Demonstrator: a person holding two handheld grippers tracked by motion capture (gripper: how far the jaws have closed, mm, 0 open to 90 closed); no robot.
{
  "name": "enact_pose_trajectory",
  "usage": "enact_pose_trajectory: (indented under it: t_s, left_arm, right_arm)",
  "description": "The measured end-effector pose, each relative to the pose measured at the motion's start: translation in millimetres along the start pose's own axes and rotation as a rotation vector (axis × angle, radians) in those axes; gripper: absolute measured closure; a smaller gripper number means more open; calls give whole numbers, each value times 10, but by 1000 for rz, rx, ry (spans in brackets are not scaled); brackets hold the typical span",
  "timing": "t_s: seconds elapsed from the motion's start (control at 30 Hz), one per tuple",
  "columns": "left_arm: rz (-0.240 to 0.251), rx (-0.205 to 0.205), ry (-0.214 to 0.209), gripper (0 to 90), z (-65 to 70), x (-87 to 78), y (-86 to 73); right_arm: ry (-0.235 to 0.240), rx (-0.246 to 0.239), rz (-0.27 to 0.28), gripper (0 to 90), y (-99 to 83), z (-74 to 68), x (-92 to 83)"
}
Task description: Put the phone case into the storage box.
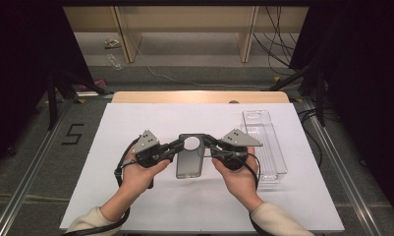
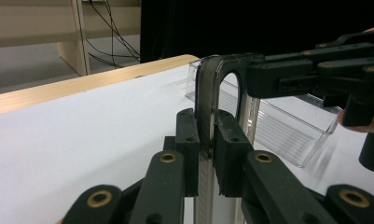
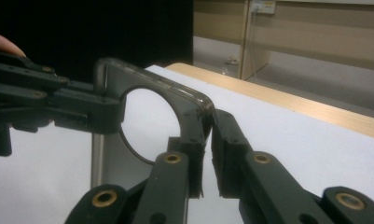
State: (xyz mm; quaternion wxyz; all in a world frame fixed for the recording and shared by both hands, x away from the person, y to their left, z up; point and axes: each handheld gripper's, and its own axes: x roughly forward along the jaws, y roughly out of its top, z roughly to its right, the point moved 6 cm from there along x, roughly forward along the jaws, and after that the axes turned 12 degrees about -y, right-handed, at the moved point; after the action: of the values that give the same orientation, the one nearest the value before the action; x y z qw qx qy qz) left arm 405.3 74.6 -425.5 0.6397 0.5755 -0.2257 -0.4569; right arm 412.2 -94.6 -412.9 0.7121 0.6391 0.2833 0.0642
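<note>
- Over the middle of the white table (image 1: pixel 135 206), a smoky translucent phone case (image 1: pixel 188 164) with a large round camera hole is gripped at its far end by both grippers.
- On one side, the left gripper (image 1: pixel 176 146) pinches the case's edge; the left gripper view shows its two pads pressed tight on the thin wall (image 2: pixel 207 140), with nothing of a gap left.
- From the other side, the right gripper (image 1: pixel 207 144) has its pads on the opposite top corner; in the right gripper view (image 3: pixel 207 135) the near pad lies against the rim while the far pad sits just beside it, and whether it presses fully is hard to make out.
- A clear plastic tray (image 1: pixel 266 147) lies to the right of the case, near it and apart.
- Both forearms are cut off at the bottom edge, the cream sleeves only partly seen.
- Whether the case's near end rests on the table or hangs just above it cannot be told.
</note>
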Motion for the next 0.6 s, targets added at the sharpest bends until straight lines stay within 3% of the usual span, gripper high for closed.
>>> enact_pose_trajectory:
  t_s: [0.4, 0.6]
  left_arm:
    - [-24, -10, -20, 787, 11, 20, -26]
    - [-26, -1, -33, 683, 24, 4, 9]
  right_arm:
    - [-26, -3, -10, 856, 54, -7, -51]
    - [-54, 3, -15, 856, 55, 38, -50]
